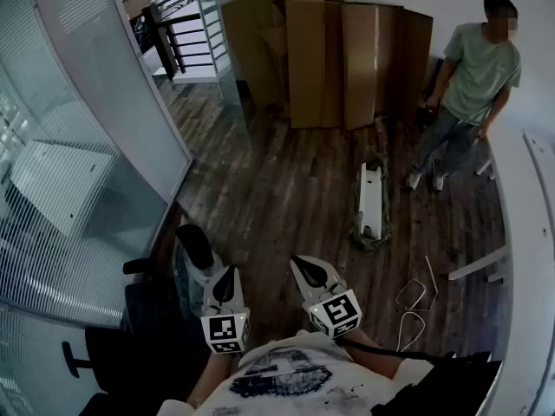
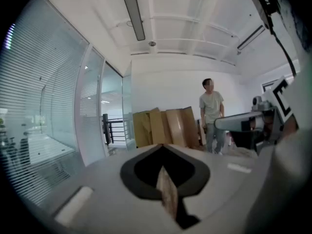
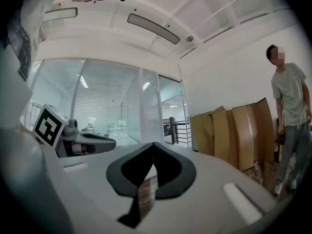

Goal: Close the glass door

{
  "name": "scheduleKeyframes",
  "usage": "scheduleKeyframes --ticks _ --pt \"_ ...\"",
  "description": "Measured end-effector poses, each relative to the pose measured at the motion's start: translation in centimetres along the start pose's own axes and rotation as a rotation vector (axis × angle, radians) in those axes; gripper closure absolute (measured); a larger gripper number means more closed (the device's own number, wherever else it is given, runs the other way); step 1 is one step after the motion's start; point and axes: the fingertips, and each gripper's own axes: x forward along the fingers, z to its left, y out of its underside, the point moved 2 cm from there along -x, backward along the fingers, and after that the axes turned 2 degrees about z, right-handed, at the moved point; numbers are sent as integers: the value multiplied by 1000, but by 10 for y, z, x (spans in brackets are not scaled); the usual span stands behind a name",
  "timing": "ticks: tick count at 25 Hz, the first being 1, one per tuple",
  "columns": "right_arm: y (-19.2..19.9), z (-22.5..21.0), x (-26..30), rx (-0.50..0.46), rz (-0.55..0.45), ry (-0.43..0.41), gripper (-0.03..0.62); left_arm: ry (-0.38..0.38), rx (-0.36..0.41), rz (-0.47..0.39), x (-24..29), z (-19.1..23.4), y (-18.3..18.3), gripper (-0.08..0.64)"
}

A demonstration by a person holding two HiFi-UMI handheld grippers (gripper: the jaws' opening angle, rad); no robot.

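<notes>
glass door (image 1: 113, 137) looks open; nothing done yet, we judge. our left gripper (image 1: 230, 280) and right gripper (image 1: 305, 269) both pinched together, empty, well apart from door.

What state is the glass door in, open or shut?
Open. The glass door stands swung into the room, and the doorway beside it shows a black railing beyond.
</notes>
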Motion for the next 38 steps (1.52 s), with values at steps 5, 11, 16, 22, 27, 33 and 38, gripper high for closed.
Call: scheduleKeyframes --ticks 5,11,16,22,27,33,38 --pt "1 -27 -22 -4 6 22 584 18 3 -26 13 -32 -10 557" --pt "13 -26 -22 -1 11 29 584 12 21 -22 11 -27 11 557" --pt "10 -47 -32 49 7 35 584 -4 18 4 20 -40 7 557" --pt "16 -70 -48 73 12 49 584 0 14 13 27 -61 2 557" --pt "23 -84 -50 92 17 55 584 -7 30 33 31 -67 9 557" --pt "30 -98 -41 111 22 73 584 16 28 63 45 -68 12 557" --pt "32 -110 -10 108 28 83 584 27 36 56 74 -50 18 557"
